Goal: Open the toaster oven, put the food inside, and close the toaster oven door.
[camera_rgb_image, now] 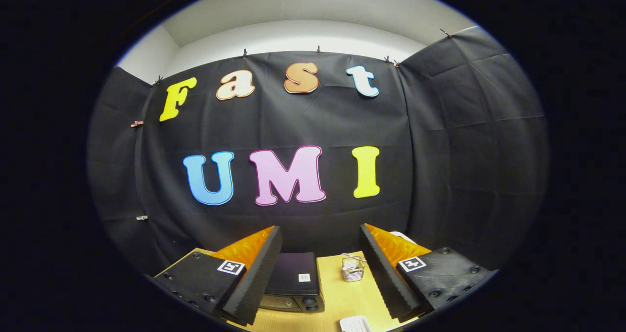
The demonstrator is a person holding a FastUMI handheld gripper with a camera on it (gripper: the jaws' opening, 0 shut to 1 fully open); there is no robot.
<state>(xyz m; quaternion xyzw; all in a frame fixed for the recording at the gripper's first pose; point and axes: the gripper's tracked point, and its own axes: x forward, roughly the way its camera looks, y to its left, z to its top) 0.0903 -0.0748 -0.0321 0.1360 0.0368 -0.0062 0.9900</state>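
Ribbed foam lines the inner faces of the tool's two fingers, which stand spread wide apart with nothing held between them. Each finger carries a small square marker tag on its outer body. The tool is raised well above the counter and looks forward and slightly down over it.

Below the gap, close against the left finger, sits the toaster oven, a dark box seen from above, with a small pale sticker on its top and two knobs showing along its front edge. Whether its door is open or closed cannot be told from this angle.

Just right of the toaster oven, between the fingers and nearer the right one, stands a small wire basket on the light wooden counter. What it holds is too small to make out. Nearer the tool, low between the fingers, a white ridged object lies on the counter, partly cut off. Behind the right finger a bit of a white rim peeks out.

Beyond everything hangs the booth's black cloth wall.
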